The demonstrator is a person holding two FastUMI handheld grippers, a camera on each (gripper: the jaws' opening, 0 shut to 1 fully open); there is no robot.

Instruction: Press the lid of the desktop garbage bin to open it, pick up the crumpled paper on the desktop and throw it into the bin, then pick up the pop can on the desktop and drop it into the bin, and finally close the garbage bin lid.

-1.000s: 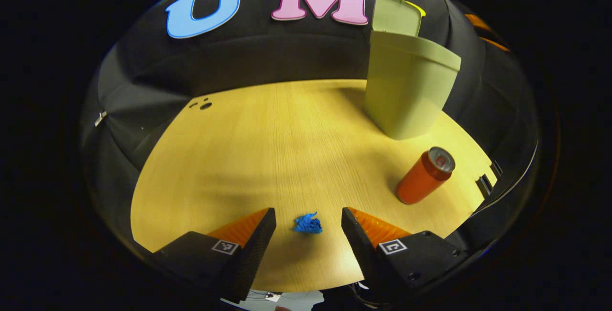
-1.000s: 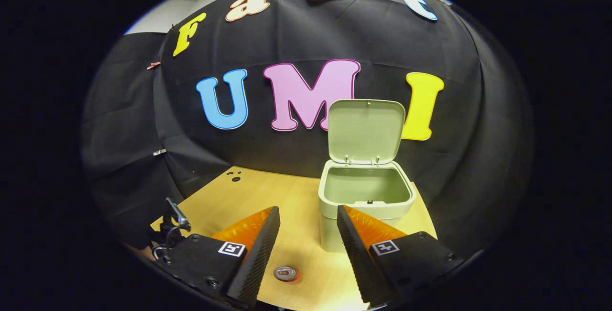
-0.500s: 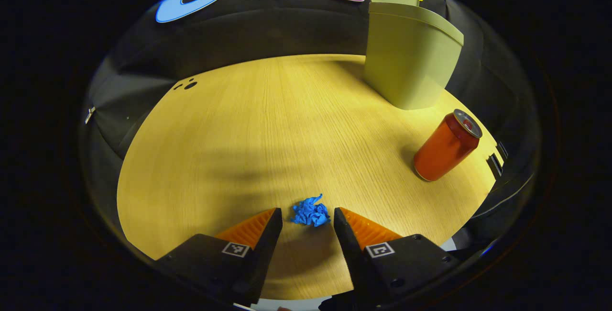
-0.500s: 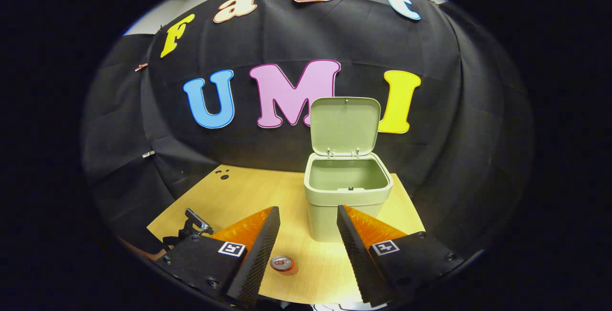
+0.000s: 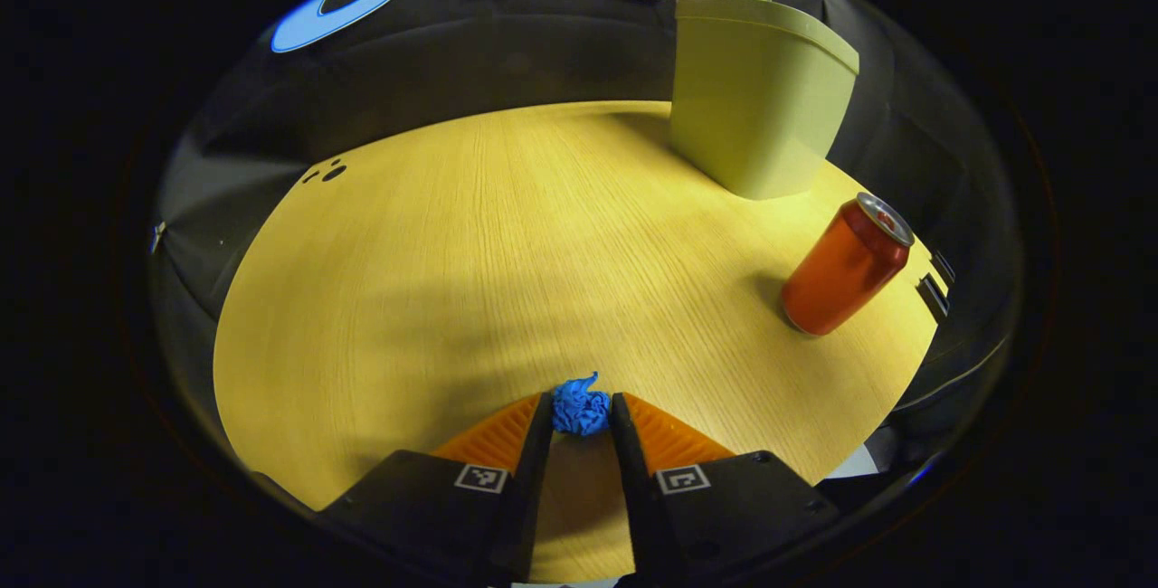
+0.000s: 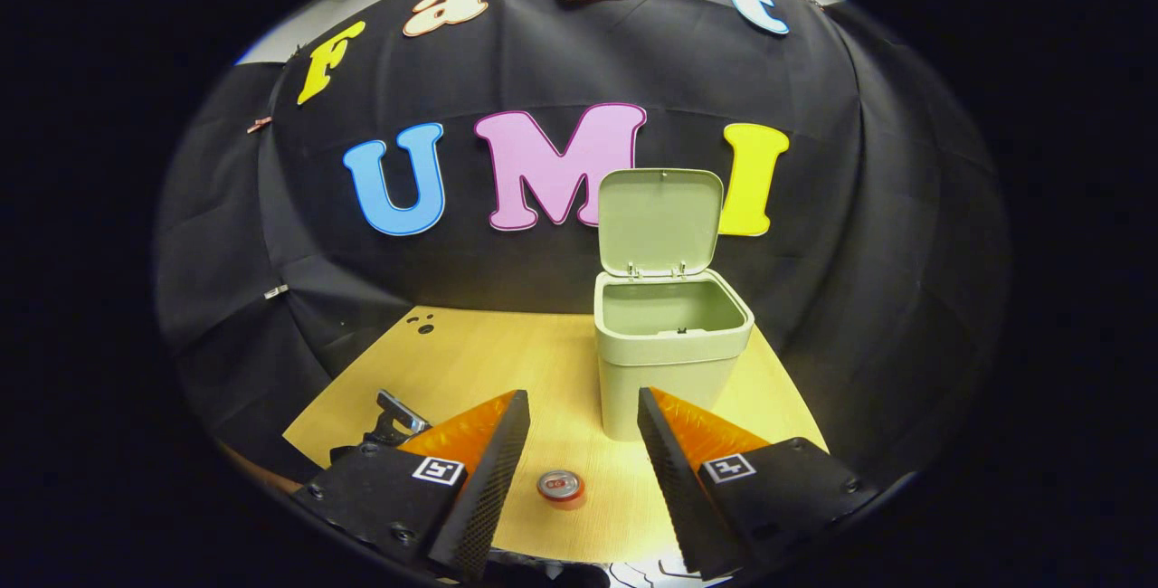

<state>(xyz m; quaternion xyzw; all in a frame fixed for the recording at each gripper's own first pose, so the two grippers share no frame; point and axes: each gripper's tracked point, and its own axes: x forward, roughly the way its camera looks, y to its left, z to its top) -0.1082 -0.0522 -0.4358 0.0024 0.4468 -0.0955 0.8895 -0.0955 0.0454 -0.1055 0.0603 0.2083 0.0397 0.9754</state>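
Note:
In the left gripper view a small blue crumpled paper (image 5: 580,408) lies on the wooden desktop (image 5: 470,253), and my left gripper (image 5: 580,414) is shut on it, both fingers pressing its sides. An orange pop can (image 5: 845,265) stands upright to the right, in front of the pale green bin (image 5: 753,104). In the right gripper view the bin (image 6: 668,348) stands with its lid (image 6: 660,222) raised upright. My right gripper (image 6: 574,430) hangs open above the table's near edge, with the can's top (image 6: 560,485) seen below between its fingers.
The other gripper's metal part (image 6: 398,413) shows at the left edge of the desktop in the right gripper view. Small dark holes (image 5: 327,174) mark the desktop's far left corner. Black cloth walls the booth behind the bin.
My left gripper moved forward and down over the blue paper and its fingers shut on it. The right gripper drifted back slightly, staying open.

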